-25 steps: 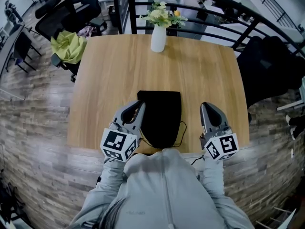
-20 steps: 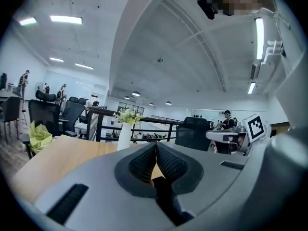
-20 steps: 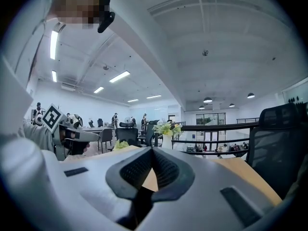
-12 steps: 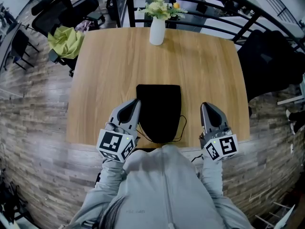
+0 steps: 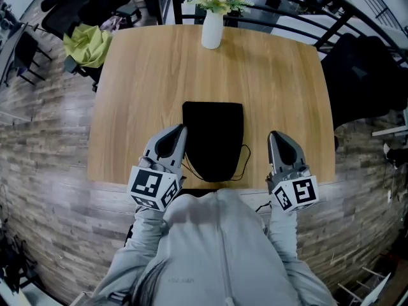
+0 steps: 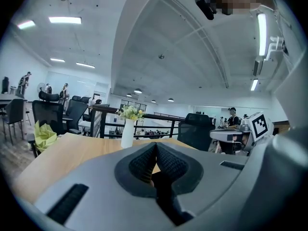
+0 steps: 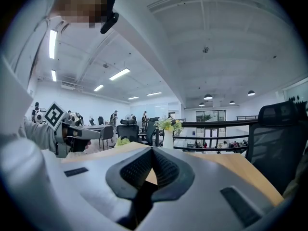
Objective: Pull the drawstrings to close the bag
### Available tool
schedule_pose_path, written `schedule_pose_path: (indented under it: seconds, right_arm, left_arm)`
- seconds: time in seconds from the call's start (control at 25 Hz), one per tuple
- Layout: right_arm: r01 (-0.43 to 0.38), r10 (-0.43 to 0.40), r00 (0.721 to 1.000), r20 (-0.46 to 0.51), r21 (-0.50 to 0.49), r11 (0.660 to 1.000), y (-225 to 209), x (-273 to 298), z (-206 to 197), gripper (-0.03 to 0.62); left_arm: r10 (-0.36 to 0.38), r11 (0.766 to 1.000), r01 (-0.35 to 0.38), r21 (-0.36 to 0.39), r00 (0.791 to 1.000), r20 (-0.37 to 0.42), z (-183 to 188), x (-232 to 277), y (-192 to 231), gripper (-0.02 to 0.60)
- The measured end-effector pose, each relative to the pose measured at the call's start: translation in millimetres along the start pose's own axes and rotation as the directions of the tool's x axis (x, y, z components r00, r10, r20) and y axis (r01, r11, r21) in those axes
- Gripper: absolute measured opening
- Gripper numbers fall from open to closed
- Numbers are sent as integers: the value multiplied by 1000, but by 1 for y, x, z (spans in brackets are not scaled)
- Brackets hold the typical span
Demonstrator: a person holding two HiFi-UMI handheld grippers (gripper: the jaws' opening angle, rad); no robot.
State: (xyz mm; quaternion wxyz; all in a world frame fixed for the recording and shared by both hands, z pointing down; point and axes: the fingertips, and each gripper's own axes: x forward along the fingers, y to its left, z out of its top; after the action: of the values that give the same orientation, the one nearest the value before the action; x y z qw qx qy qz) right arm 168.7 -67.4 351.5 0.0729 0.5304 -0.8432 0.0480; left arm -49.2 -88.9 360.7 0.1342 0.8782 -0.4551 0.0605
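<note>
A black drawstring bag [image 5: 213, 139] lies flat on the wooden table [image 5: 140, 81], its mouth toward me. Thin black drawstring loops lie at its near corners, one on the left [image 5: 190, 169] and one on the right [image 5: 246, 161]. My left gripper [image 5: 180, 129] is level beside the bag's left edge, jaws shut, with nothing seen between the pads. My right gripper [image 5: 274, 134] is a short way off the bag's right side, also shut and empty. In the left gripper view the left gripper [image 6: 156, 146] has its pads together; in the right gripper view the right gripper [image 7: 152, 150] shows the same.
A white vase with flowers [image 5: 211, 29] stands at the table's far edge; it also shows as the vase [image 6: 127, 133] and the vase [image 7: 168, 139]. A black railing [image 5: 287, 18] runs behind the table. Office chairs [image 5: 76, 18] stand at the back left.
The head view has tilted, so the table and bag sit a little higher in the picture. Both grippers keep their places beside the bag.
</note>
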Motion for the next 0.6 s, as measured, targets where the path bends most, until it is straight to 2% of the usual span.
schedule_pose_path:
  seconds: [0.6]
  right_arm:
    - [11, -11, 1000, -7, 18, 1000, -5, -4, -6, 23]
  left_arm:
    - [7, 1000, -7, 4, 1000, -21, -4, -4, 1, 28]
